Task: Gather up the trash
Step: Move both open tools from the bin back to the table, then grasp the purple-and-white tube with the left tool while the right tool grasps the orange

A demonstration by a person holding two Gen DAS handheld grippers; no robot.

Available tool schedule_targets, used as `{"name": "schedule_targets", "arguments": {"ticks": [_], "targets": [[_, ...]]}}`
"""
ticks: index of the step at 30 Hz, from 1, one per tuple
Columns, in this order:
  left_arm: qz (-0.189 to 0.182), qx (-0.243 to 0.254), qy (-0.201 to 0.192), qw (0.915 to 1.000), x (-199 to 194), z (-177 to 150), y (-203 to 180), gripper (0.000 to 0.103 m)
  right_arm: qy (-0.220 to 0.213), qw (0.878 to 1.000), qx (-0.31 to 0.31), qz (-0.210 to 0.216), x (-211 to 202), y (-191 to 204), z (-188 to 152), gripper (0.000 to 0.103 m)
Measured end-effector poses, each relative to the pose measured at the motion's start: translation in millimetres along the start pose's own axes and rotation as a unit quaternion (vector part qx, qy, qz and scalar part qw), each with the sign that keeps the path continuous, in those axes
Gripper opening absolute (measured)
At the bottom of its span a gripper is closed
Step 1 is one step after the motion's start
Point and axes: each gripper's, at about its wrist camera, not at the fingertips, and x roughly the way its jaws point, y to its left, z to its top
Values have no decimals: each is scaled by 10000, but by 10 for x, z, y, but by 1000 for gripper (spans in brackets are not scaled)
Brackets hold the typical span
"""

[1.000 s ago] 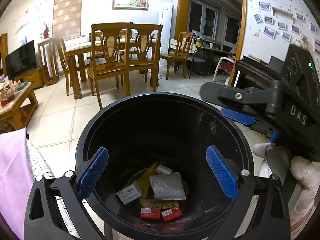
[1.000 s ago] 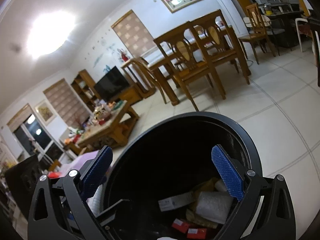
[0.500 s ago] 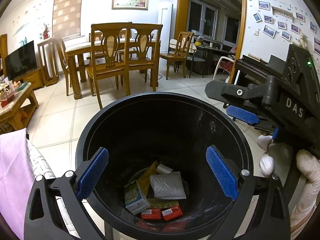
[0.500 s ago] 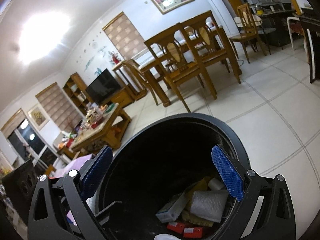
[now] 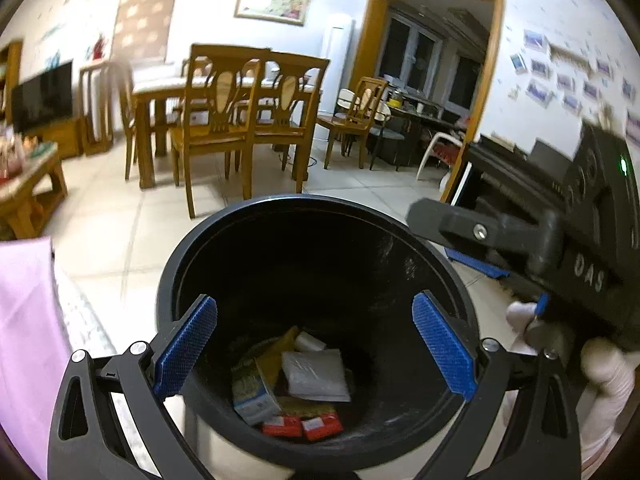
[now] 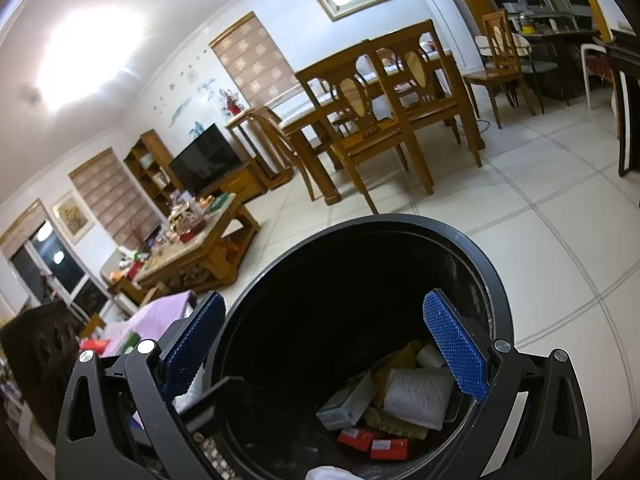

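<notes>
Both grippers sit over the black trash bin [image 5: 316,216], jaws spread wide and empty. The left gripper [image 5: 316,350] frames the bin's opening; the right gripper [image 6: 328,346] does the same from the other side, and in the left view we see its body just beside the bin's right rim.

Step in hand, as we judge it: a drop into the bin looks finished, next is going for more trash. To do that well we lift straight up clear of the rim before swinging away, keep the jaws apart, and avoid knocking the bin, which looks light.

Trash lies at the bin's bottom, well below both sets of fingers: a blue-and-white carton [image 5: 254,394] at left, a grey-white packet [image 5: 316,376] touching it on the right, two small red boxes [image 5: 302,426] nearest us, yellow wrapper underneath. The bin stands on the tiled floor [image 6: 560,240], a pink cloth [image 5: 24,320] just beside it on the left.
</notes>
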Motion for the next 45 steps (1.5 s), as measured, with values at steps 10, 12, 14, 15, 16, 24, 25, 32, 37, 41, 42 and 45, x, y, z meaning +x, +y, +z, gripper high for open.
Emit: {"name": "schedule_targets", "arguments": {"ticks": [10, 12, 14, 15, 16, 24, 25, 32, 37, 41, 42, 45], "targets": [[562, -763, -264, 9951, -834, -62, 755, 98, 303, 9980, -399, 390, 93, 550, -86, 98], [762, -872, -342, 9927, -1020, -116, 953, 98, 461, 9956, -520, 625, 149, 753, -136, 98], [1001, -951, -407, 9896, -1241, -175, 1188, 98, 697, 9910, -726, 879, 219, 1023, -210, 98], [1166, -994, -442, 9872, -1353, -210, 1314, 98, 819, 9882, -826, 999, 249, 1154, -242, 98], [1386, -1065, -486, 9834, -1488, -263, 1484, 98, 966, 9841, -957, 1140, 290, 1313, -293, 98], [2712, -1538, -205, 9499, -2017, -567, 2580, 98, 1729, 9464, -2222, 1582, 545, 2583, -814, 98], [2850, -1583, -108, 9453, -2034, -604, 2708, 98, 1789, 9424, -2364, 1549, 574, 2698, -881, 98], [3240, -1652, 391, 9307, -2067, -744, 3275, 97, 2184, 9146, -3099, 1405, 871, 3371, -1366, 95], [3149, -1607, 578, 9337, -2039, -756, 3425, 86, 2395, 9026, -3349, 1253, 1074, 3544, -1577, 75], [2972, -1691, 899, 9354, -1961, -830, 3506, 65, 2588, 8965, -3448, 1023, 1282, 3627, -1699, 65], [2972, -1660, 870, 9362, -1969, -823, 3502, 65, 2620, 8961, -3439, 1005, 1332, 3626, -1717, 65], [2965, -1612, 916, 9369, -1972, -860, 3499, 62, 2703, 8949, -3419, 963, 1425, 3609, -1756, 61]]}}
